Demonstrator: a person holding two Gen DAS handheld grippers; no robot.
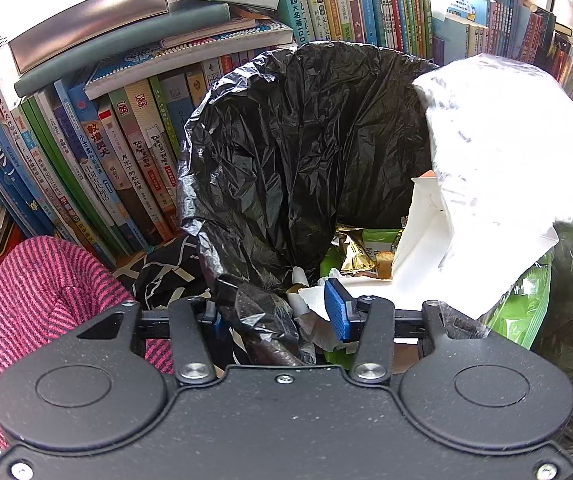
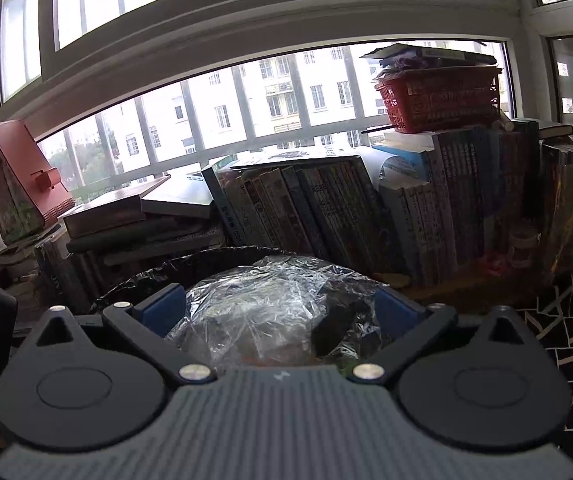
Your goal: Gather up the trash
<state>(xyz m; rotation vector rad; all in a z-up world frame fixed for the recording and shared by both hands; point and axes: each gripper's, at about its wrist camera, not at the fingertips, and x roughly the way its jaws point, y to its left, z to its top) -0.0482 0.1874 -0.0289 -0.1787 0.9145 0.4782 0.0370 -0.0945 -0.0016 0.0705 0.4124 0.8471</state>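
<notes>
Trash fills a bin lined with a black trash bag (image 1: 286, 152): a gold snack wrapper (image 1: 352, 254), green packaging (image 1: 378, 240), a white cardboard box (image 1: 418, 236) and, at 3 o'clock in the left wrist view, a clear plastic bag (image 1: 506, 152) with white contents resting on top. The left tool (image 1: 282, 296) sits at the bag's near rim at 6 o'clock, its 2 fingers clenched on a gathered fold of the black film. The right tool (image 2: 280, 308) is released, its blue pads (image 2: 164, 304) spread wide on either side of the clear plastic bag (image 2: 254, 304) without pressing it. Rows of books (image 1: 126, 152) stand behind the bin from 9 to 1 o'clock. A red basket (image 2: 438, 98) sits atop books at 1 o'clock in the right wrist view. A striped pink sleeve (image 1: 46, 292) shows at 8 o'clock.
</notes>
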